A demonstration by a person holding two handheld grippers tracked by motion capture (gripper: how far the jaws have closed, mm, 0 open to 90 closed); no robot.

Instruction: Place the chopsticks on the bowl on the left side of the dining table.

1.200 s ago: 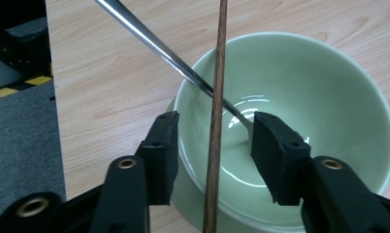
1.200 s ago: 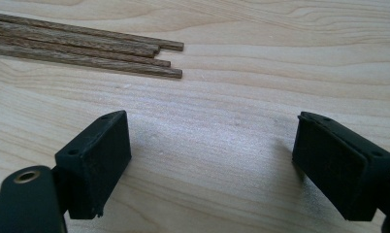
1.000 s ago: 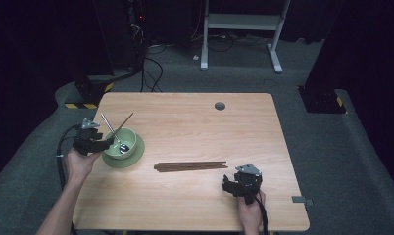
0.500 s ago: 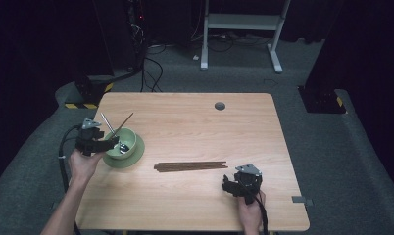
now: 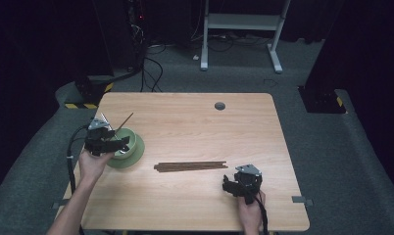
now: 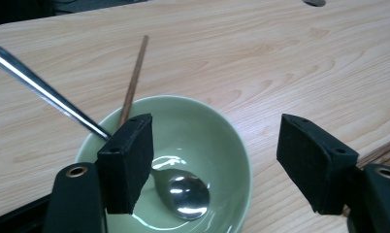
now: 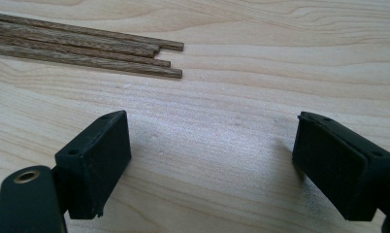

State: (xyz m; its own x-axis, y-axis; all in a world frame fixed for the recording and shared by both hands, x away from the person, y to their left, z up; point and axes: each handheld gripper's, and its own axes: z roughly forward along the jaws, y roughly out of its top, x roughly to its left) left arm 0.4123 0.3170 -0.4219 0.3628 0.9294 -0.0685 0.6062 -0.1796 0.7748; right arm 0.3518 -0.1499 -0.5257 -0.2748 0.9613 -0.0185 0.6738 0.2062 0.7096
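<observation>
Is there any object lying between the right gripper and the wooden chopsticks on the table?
Nothing visible does. Bare table lies between the open right gripper and the near ends of the chopsticks.

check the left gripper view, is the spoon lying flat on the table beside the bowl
No, the spoon rests with its head inside the green bowl, its handle leaning out over the rim beside a wooden chopstick.
</observation>
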